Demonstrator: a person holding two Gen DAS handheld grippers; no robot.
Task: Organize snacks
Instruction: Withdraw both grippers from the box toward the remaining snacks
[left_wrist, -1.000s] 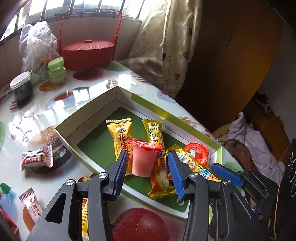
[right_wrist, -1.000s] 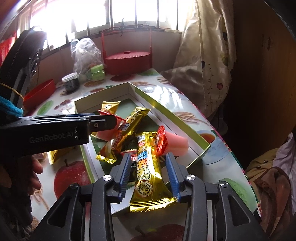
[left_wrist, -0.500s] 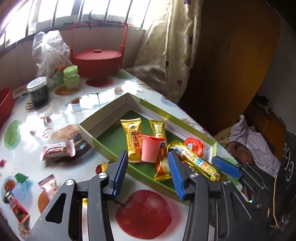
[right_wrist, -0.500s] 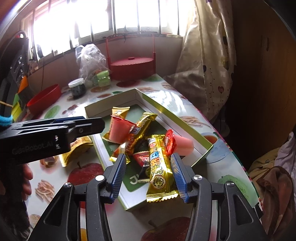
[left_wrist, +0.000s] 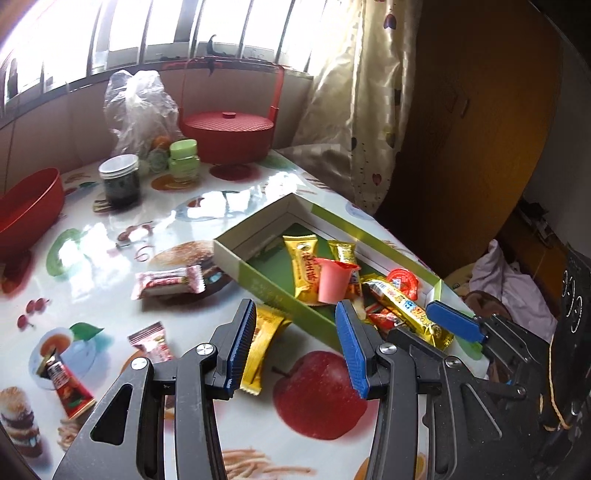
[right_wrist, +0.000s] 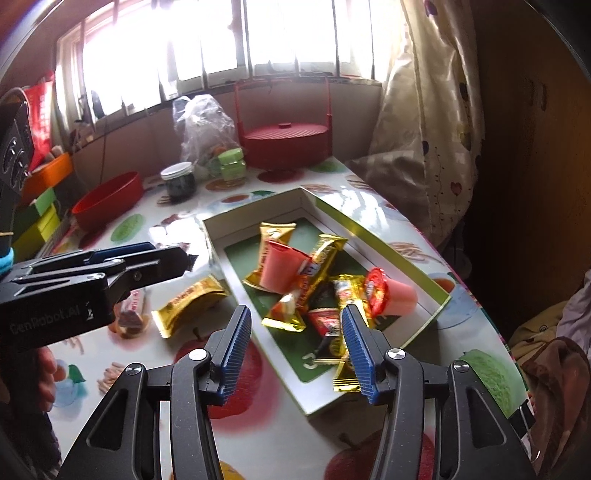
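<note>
The gold wafer packet (left_wrist: 263, 345) lies flat on the desk (left_wrist: 110, 236), outside the box (left_wrist: 258, 282) and just beside its near wall. In the left wrist view it sits at about 10 o'clock from the gap of the left tongs (left_wrist: 295, 347), partly hidden by the left finger. Its long axis runs from 1 o'clock down to 7 o'clock. In the right wrist view the same packet (right_wrist: 190, 301) lies at 10 o'clock from the right tongs (right_wrist: 295, 343), further off, so the left hand seems the nearer for it. The wrapper is shiny gold foil with crimped ends. It should slide easily on the glossy cloth. Both tongs are released and carry nothing. The right tongs hang over the box's near end.
</note>
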